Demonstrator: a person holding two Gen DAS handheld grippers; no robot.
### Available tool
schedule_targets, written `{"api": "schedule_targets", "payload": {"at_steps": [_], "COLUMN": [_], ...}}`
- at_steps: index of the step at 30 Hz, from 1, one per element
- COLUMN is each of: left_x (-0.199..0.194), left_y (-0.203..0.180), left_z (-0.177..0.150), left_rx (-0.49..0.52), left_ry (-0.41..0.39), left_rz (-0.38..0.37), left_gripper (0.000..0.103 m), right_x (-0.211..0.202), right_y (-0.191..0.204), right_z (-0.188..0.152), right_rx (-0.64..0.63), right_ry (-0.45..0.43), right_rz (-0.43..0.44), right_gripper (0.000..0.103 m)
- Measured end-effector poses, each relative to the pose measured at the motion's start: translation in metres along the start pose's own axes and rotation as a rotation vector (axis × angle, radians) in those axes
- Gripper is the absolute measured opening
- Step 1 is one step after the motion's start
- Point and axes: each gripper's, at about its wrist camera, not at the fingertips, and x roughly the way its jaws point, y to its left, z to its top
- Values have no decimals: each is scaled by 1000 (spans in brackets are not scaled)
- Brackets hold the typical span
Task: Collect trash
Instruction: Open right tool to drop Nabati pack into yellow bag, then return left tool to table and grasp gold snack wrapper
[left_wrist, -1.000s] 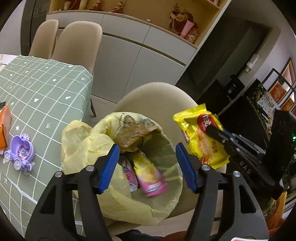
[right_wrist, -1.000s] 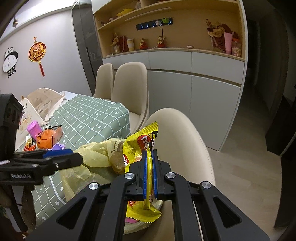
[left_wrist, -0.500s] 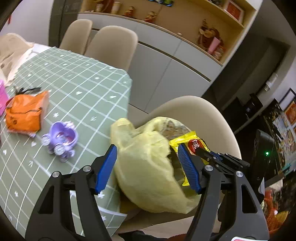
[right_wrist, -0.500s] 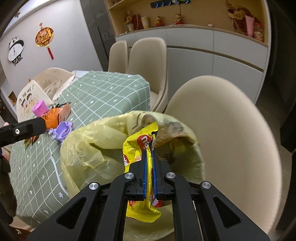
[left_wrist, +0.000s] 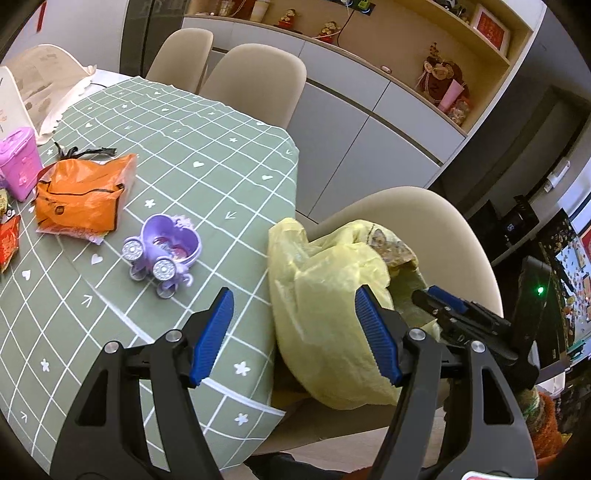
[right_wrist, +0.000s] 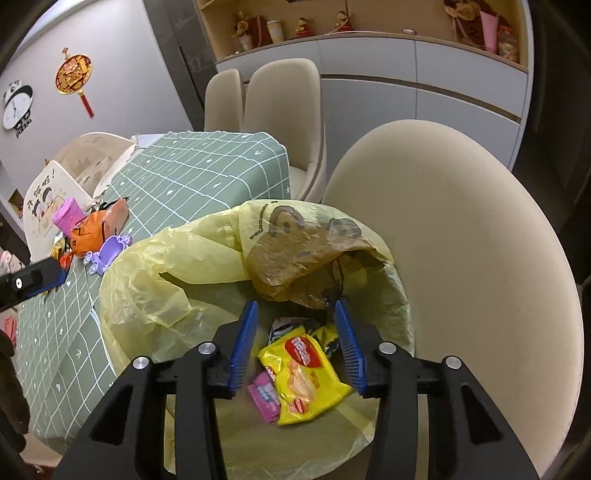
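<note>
A yellow plastic trash bag (right_wrist: 207, 266) sits open on a beige chair (right_wrist: 461, 229) beside the table; it also shows in the left wrist view (left_wrist: 332, 295). A yellow snack packet (right_wrist: 303, 376) lies inside the bag with a pink wrapper (right_wrist: 264, 397). My right gripper (right_wrist: 297, 345) is open and empty, just above the bag's mouth and the packet. My left gripper (left_wrist: 295, 332) is open and empty, over the table edge next to the bag. An orange bag (left_wrist: 81, 195) lies on the green tablecloth (left_wrist: 207, 147).
A purple toy carriage (left_wrist: 164, 254) and a pink box (left_wrist: 18, 162) stand on the table, with small red wrappers (left_wrist: 7, 240) at the left edge. Two more beige chairs (left_wrist: 255, 81) stand at the far side. Cabinets (left_wrist: 369, 122) line the wall.
My right gripper opened and dropped the yellow snack packet into the bag. My left gripper swung left, from over the bag toward the table.
</note>
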Motion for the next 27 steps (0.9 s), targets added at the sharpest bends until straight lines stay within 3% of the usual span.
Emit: {"api": "schedule_targets", "payload": {"at_steps": [6,14,20,27], "left_x": [-14,-53,-81,-117], "left_y": [11,49,118,227], "left_z": [-2,9,8,-15], "left_rx": [57,105,19,-134], "left_ry": [-33,-125,-134,-160], "left_rz": [47,125,168,190], "left_gripper": [65,65,65,65], "right_x": [-20,-48,-34,-6], "right_y": [21,93,156,232], "right_z": [7,31,44,38], "right_rx": [-7,-79,-140,-224], "right_ry": [-56,-148,-131,-71], "right_rz": [15,62,121,193], "right_gripper": [42,42,42,42]}}
